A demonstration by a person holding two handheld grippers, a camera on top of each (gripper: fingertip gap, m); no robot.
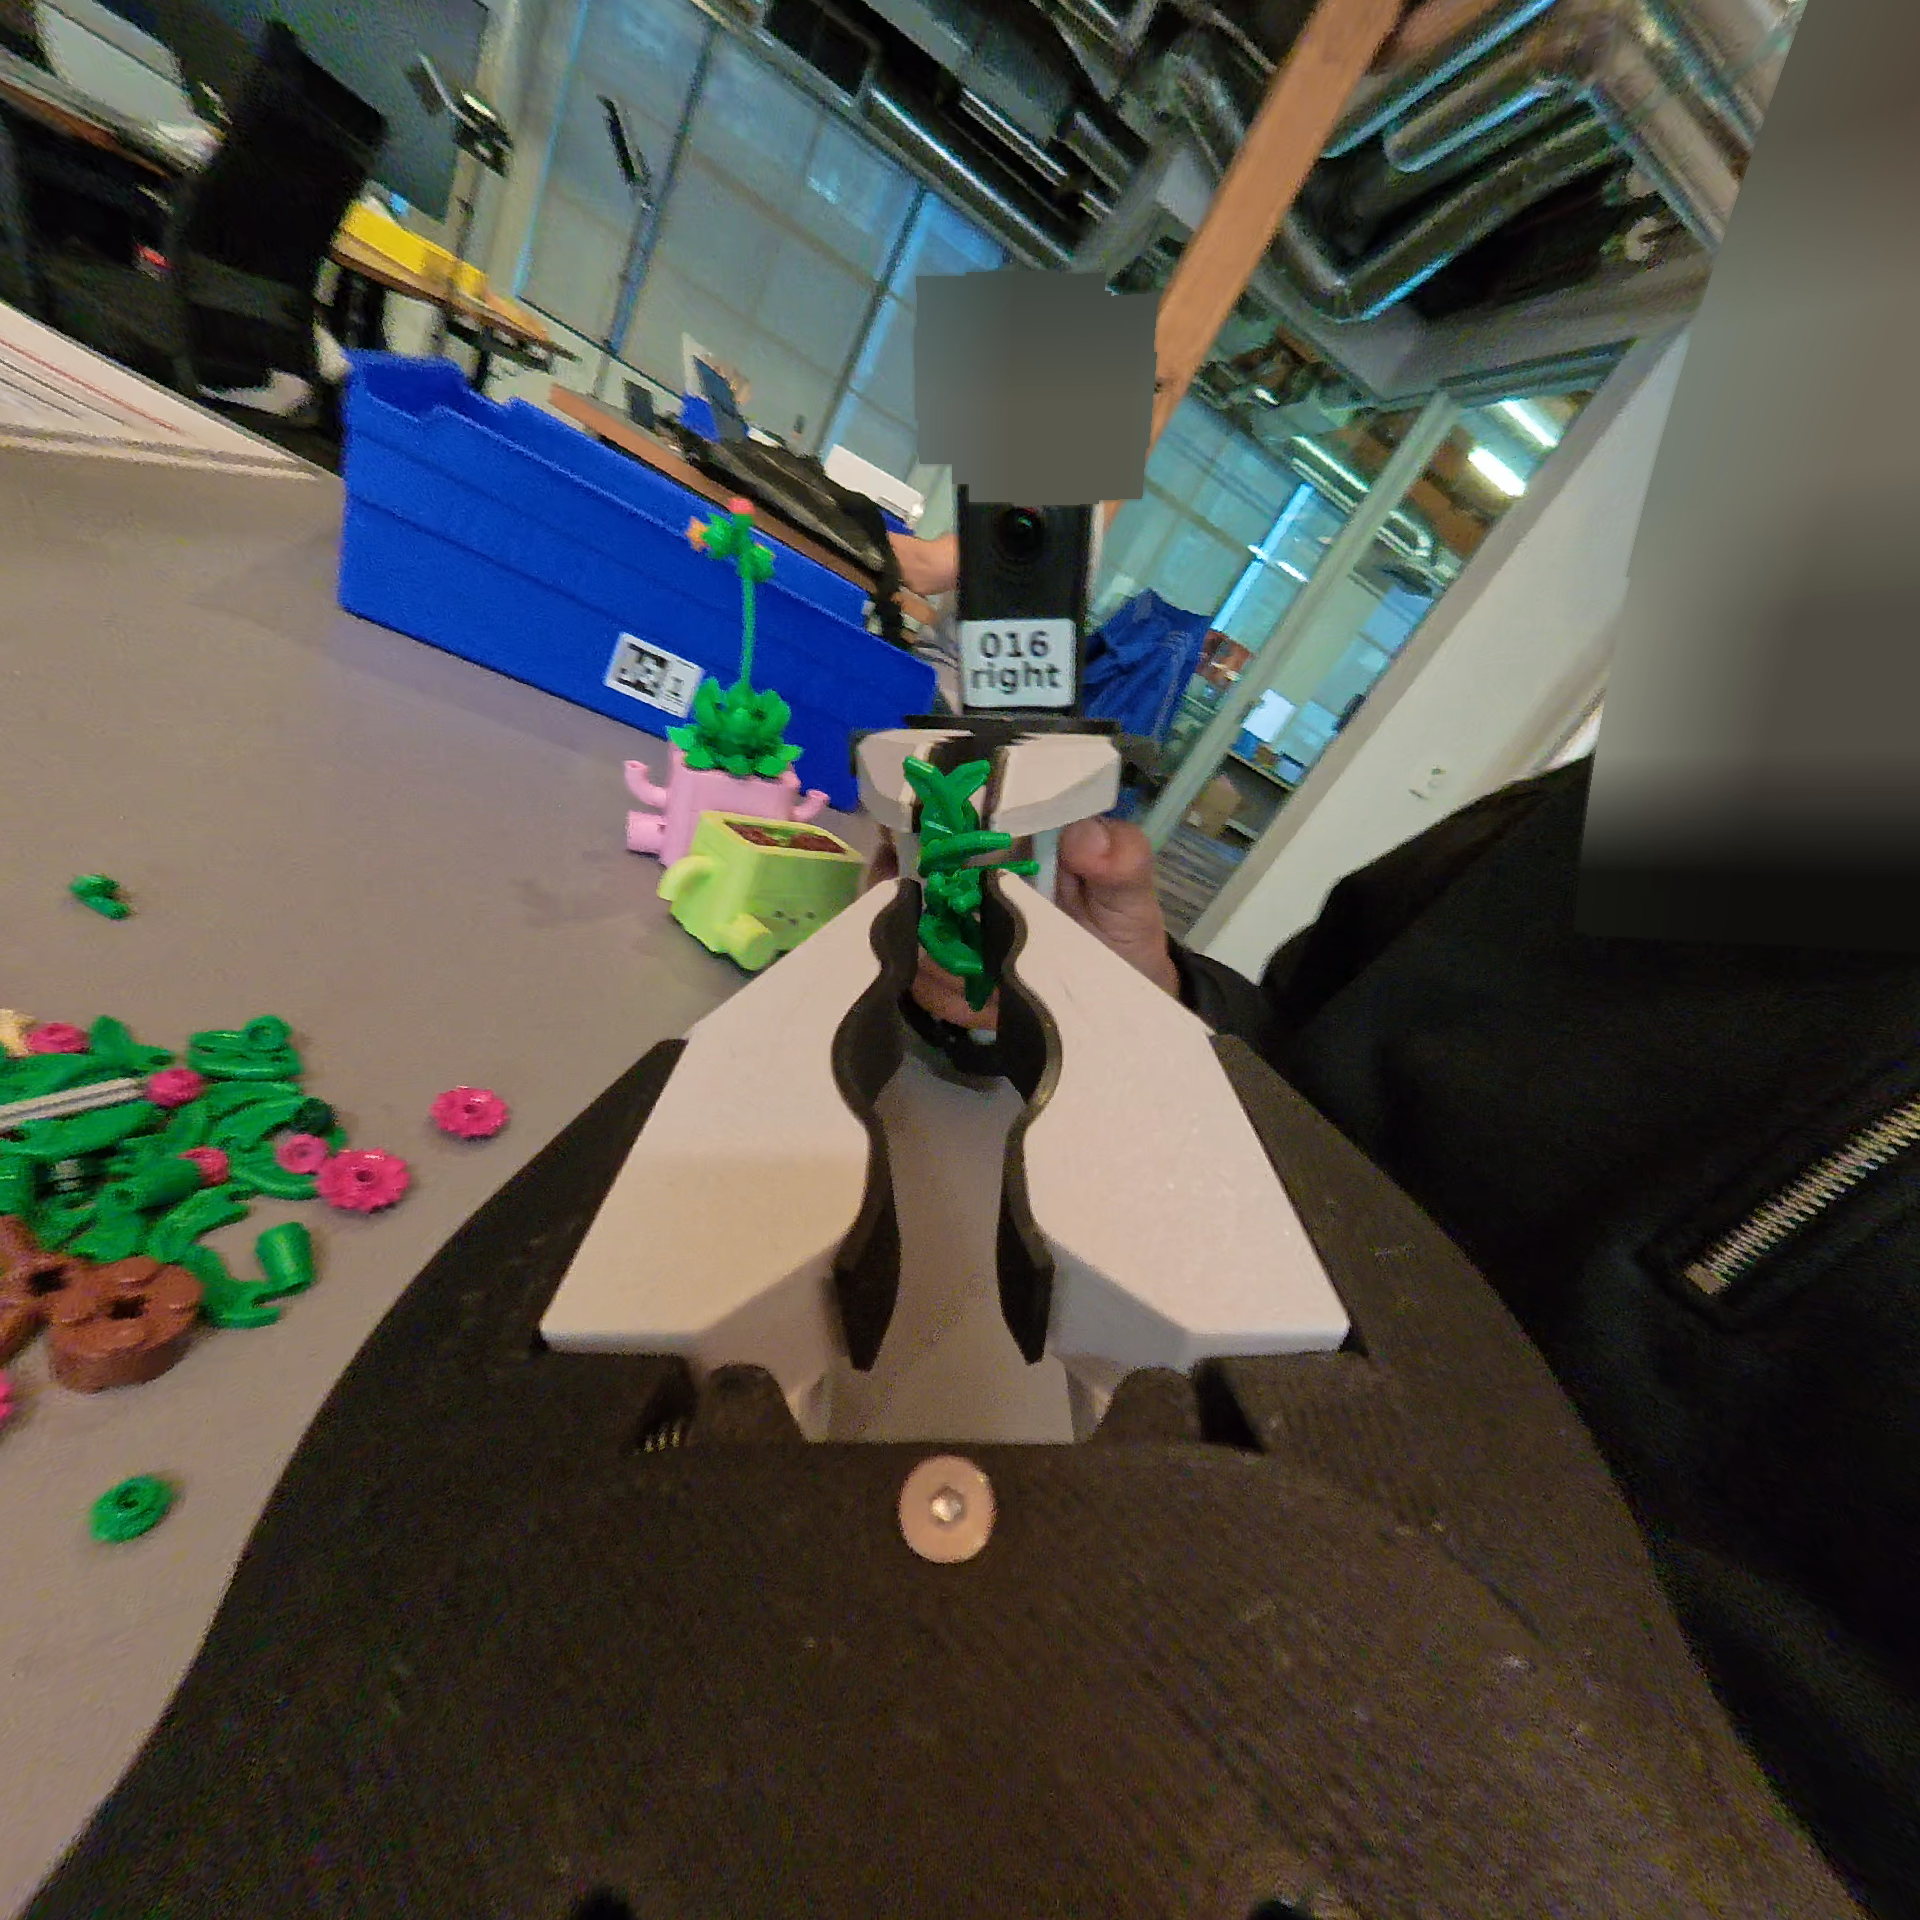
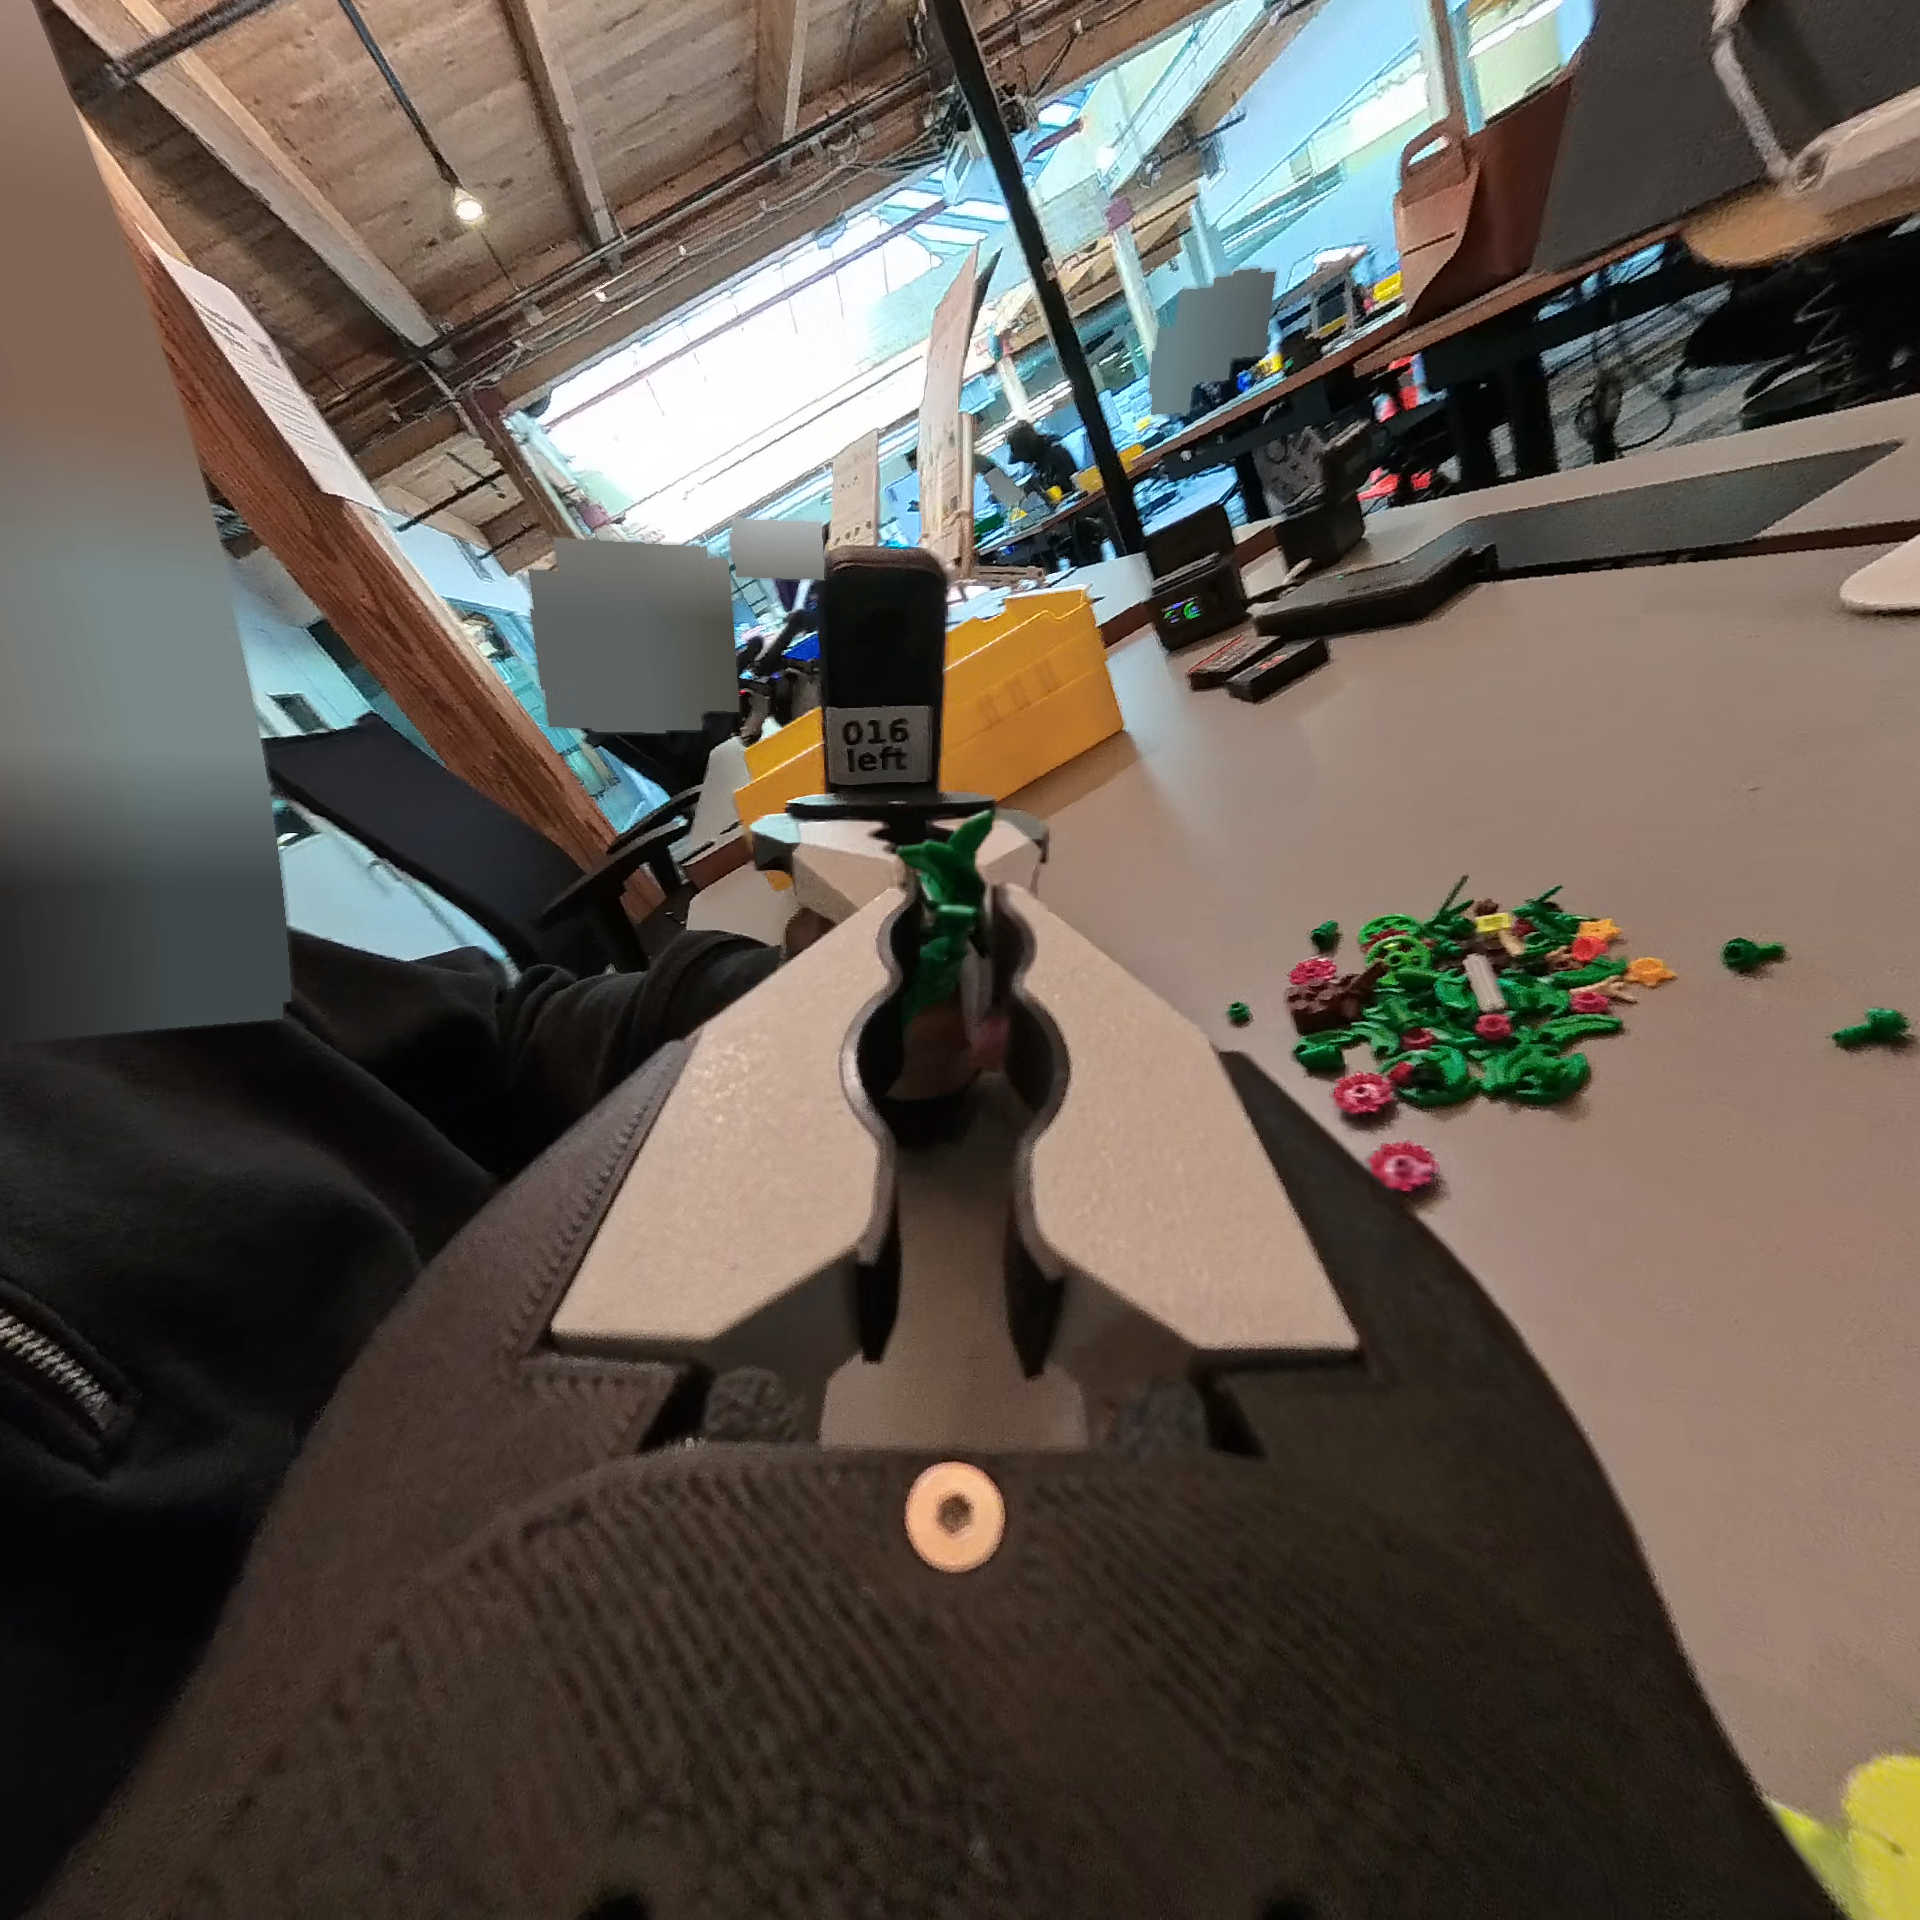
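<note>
A green leafy toy stem point(image 1: 951, 868) stands upright in the air between my two grippers, which face each other tip to tip. My left gripper point(image 1: 953, 894) is shut on its lower part. My right gripper point(image 1: 982, 774) meets it from the far side, and its jaws close on the stem's top leaves. In the right wrist view the stem point(image 2: 940, 914) sits between my right gripper's point(image 2: 951, 904) tips, with my left gripper point(image 2: 896, 854) just behind it. A person's hand point(image 1: 1107, 883) holds the right gripper's handle. What lies below the stem is hidden.
A pink pot with a tall green plant point(image 1: 727, 790) and a light green pot point(image 1: 764, 883) stand before a blue bin point(image 1: 582, 561). A pile of green leaves, pink flowers and brown pieces point(image 1: 156, 1164) lies on the grey table point(image 2: 1558, 790), also in the right wrist view point(image 2: 1455, 997). A yellow bin point(image 2: 1039, 686) sits beyond. Only a small space, under 4 cm, lies between the two pairs of fingers.
</note>
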